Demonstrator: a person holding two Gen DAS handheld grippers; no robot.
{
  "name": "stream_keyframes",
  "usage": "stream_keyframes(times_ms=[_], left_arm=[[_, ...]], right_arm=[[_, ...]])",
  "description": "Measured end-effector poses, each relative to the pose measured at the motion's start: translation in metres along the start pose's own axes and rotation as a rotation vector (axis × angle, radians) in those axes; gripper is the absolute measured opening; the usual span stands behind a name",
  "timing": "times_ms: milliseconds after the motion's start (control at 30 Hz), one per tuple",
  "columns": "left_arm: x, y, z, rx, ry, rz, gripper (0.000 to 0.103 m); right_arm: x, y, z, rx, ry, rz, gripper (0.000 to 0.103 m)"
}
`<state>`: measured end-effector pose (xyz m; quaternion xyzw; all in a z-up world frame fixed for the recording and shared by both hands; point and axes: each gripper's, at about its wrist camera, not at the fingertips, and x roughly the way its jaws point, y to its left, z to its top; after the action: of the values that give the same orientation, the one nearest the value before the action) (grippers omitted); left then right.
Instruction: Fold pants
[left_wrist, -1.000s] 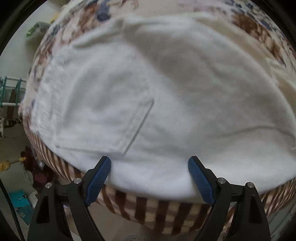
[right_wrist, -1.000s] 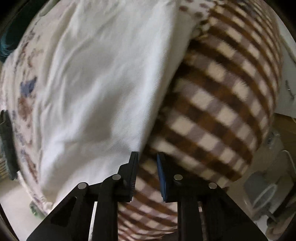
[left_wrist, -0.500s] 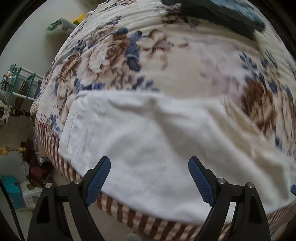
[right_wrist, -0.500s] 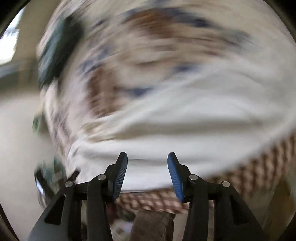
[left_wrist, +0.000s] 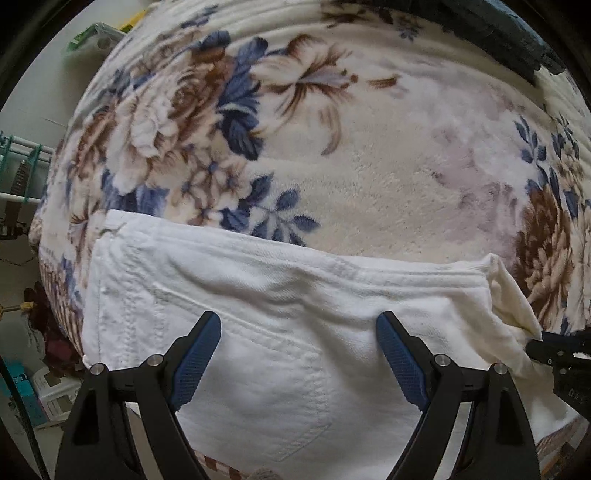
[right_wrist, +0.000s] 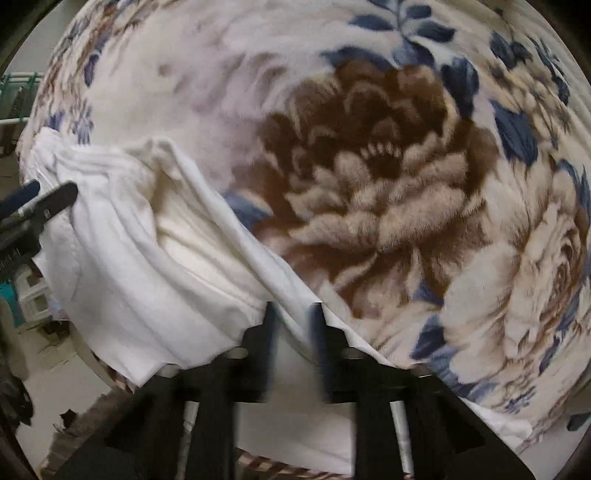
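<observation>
The white pants (left_wrist: 280, 302) lie folded on a floral blanket (left_wrist: 332, 147) at the near edge of the bed, back pocket up. My left gripper (left_wrist: 299, 339) is open and hovers just above the pocket area, holding nothing. In the right wrist view the pants (right_wrist: 140, 258) show bunched layers at their right end. My right gripper (right_wrist: 291, 325) has its jaws narrowly apart with a fold of the white cloth between them; the fingers are motion-blurred. The right gripper also shows at the right edge of the left wrist view (left_wrist: 554, 350).
A dark teal cloth (left_wrist: 498, 26) lies at the far side of the bed. A brown striped bed skirt (left_wrist: 221, 465) hangs below the edge. A teal rack (left_wrist: 18, 173) and floor clutter (left_wrist: 33, 387) stand to the left.
Both grippers pulled back and lifted, so much more blanket shows. The right gripper opened, swung round, then narrowed over the pants' right end. The left stayed open.
</observation>
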<state>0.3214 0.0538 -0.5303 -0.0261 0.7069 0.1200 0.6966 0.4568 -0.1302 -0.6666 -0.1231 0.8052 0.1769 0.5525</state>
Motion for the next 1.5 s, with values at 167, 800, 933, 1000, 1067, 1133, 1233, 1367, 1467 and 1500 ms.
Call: stream_keyframes(times_ms=[167, 800, 933, 1000, 1067, 1133, 1233, 1367, 1467, 1500], left_arm=[[0.004, 0.004, 0.005, 0.025, 0.016, -0.03, 0.086], [0.017, 0.011, 0.037, 0.023, 0.042, 0.029, 0.086], [0.016, 0.02, 0.034, 0.009, 0.045, 0.031, 0.086], [0.015, 0.022, 0.031, 0.006, 0.045, 0.034, 0.086], [0.015, 0.028, 0.027, -0.006, 0.05, 0.039, 0.086], [0.014, 0.038, 0.026, -0.022, 0.053, 0.037, 0.086], [0.011, 0.047, 0.025, -0.037, 0.05, 0.046, 0.086], [0.023, 0.055, 0.026, -0.023, 0.062, 0.09, 0.086], [0.031, 0.061, 0.021, -0.036, 0.074, 0.11, 0.086], [0.034, 0.068, 0.022, -0.052, 0.074, 0.095, 0.086]], right_arm=[[-0.022, -0.03, -0.023, 0.183, -0.1, 0.008, 0.006], [0.021, -0.025, 0.063, 0.199, 0.154, 0.827, 0.06], [0.023, -0.011, 0.056, 0.119, 0.158, 0.819, 0.06], [0.034, -0.021, 0.056, 0.175, 0.153, 0.8, 0.06], [0.05, -0.006, 0.07, 0.185, 0.181, 0.895, 0.06], [0.051, 0.005, 0.073, 0.166, 0.185, 0.973, 0.061], [0.058, -0.002, 0.072, 0.227, 0.154, 1.037, 0.06], [0.061, 0.0, 0.07, 0.235, 0.119, 1.017, 0.05], [0.044, -0.017, 0.06, 0.28, 0.052, 0.956, 0.017], [0.035, -0.038, 0.05, 0.352, 0.005, 1.0, 0.016]])
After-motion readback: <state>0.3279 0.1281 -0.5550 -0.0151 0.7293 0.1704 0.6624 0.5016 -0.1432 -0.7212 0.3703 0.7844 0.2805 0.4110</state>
